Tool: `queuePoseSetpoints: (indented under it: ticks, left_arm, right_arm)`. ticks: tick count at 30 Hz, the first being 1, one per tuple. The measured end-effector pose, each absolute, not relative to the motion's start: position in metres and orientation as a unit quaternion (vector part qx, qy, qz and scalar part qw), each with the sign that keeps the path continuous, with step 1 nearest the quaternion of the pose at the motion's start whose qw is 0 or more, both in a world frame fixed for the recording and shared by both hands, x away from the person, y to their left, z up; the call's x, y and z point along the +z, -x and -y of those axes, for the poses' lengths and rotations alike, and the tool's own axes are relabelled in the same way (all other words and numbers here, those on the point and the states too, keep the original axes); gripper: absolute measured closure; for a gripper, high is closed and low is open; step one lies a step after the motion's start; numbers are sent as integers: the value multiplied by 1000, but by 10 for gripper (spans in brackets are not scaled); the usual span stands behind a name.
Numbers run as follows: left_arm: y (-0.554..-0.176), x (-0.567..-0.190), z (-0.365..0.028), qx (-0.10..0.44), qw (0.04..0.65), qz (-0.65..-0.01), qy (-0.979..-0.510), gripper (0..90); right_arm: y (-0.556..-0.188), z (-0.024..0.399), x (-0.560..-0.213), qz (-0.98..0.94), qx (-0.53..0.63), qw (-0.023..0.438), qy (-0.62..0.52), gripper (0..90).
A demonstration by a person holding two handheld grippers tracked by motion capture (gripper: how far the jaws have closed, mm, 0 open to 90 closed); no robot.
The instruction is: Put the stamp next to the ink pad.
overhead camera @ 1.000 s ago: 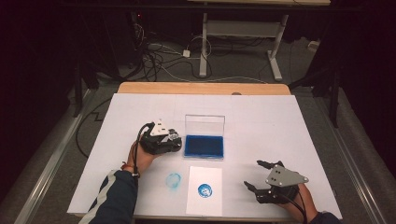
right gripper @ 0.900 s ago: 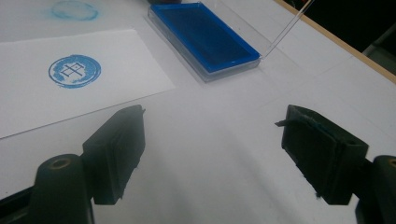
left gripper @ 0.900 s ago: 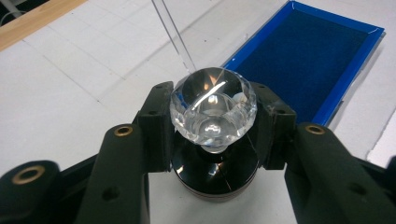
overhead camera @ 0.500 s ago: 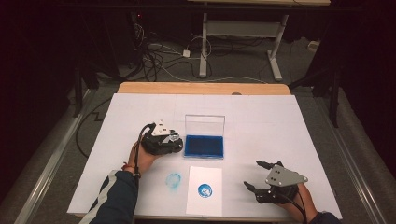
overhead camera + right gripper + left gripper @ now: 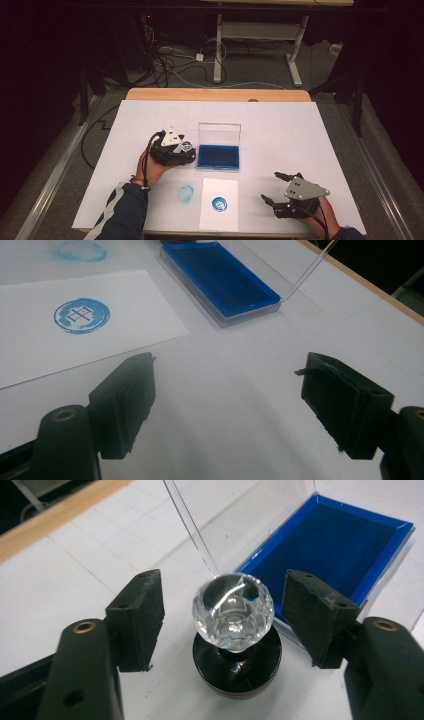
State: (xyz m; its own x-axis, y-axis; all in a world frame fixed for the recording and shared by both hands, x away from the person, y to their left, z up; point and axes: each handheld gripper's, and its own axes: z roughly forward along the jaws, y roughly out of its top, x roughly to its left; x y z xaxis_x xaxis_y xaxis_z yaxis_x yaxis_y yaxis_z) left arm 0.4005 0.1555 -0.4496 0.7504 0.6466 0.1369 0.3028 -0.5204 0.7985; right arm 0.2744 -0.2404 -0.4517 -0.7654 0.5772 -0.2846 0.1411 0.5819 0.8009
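Observation:
A stamp with a faceted clear knob (image 5: 233,611) on a black round base stands upright on the white table, just left of a blue ink pad (image 5: 218,156) in a clear case with its lid raised. My left gripper (image 5: 188,149) surrounds the stamp. Its jaws have just been opening, and the pads (image 5: 140,615) stand clear of the knob on both sides. A white sheet (image 5: 212,220) with a round blue print (image 5: 218,203) lies near the front edge. To its right, my right gripper (image 5: 271,187) rests open and holds nothing.
A faint blue smudge (image 5: 186,193) marks the table left of the sheet. The ink pad's upright lid (image 5: 219,133) stands behind the pad. A wooden edge (image 5: 215,94) runs along the table's far side, with cables on the floor beyond.
The left gripper's jaws stand a little wider around the stamp than before. Both hands stay where they were.

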Motion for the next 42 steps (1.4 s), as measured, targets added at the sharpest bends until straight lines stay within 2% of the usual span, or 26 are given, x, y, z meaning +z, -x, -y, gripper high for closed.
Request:
queuePoseSetpoints:
  ticks: [1, 3, 9, 14, 28, 42]
  left_arm:
    - [-399, -448, -156, 220, 401, -285, -842, 322]
    - [-397, -445, -156, 235, 400, -290, -837, 262]
    - [-392, -440, -157, 245, 416, -284, -828, 190]
    - [-389, -438, -153, 258, 407, -274, -832, 149]
    - [-380, -431, -149, 260, 416, -256, -833, 150]
    - [-362, -418, -139, 287, 417, -234, -830, 150]
  right_arm:
    - [-274, 240, -452, -847, 405, 269, -213, 221]
    - [-274, 240, -452, -848, 405, 268, -213, 220]
    - [-274, 240, -452, -848, 405, 270, -210, 220]
    - [-274, 240, -451, -846, 407, 271, -211, 220]
    - [-273, 242, -449, -838, 415, 279, -217, 220]
    - [-271, 239, -449, -839, 417, 281, -211, 220]
